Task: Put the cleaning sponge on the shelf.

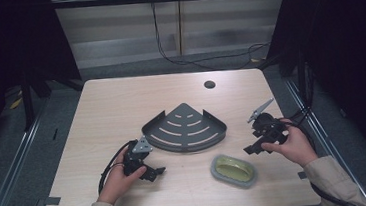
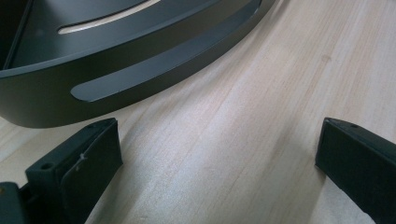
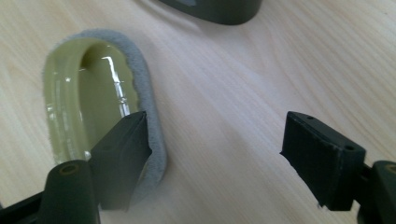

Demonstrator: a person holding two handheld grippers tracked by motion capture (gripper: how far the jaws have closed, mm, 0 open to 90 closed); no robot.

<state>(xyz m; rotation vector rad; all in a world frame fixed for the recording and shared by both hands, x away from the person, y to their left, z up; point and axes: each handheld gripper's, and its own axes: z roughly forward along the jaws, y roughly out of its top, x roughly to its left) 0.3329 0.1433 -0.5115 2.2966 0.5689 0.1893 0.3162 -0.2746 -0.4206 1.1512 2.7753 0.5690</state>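
A dark grey fan-shaped slotted shelf tray (image 1: 184,128) lies at the middle of the wooden table. In front of it, to the right, sits an oval olive-green dish with a grey felt rim (image 1: 234,170). My left gripper (image 1: 153,173) rests on the table just left of the tray, open, with bare wood between its jaws and the tray's curved wall (image 2: 116,79) close ahead. My right gripper (image 1: 254,149) hovers right of the dish, open and holding nothing. In the right gripper view the dish (image 3: 88,102) lies beside and below the left jaw.
A round cable hole (image 1: 209,84) sits near the table's far edge. Cables trail from both grippers, and a black cable hangs behind the table. Bare wood lies left of the tray and along the far side.
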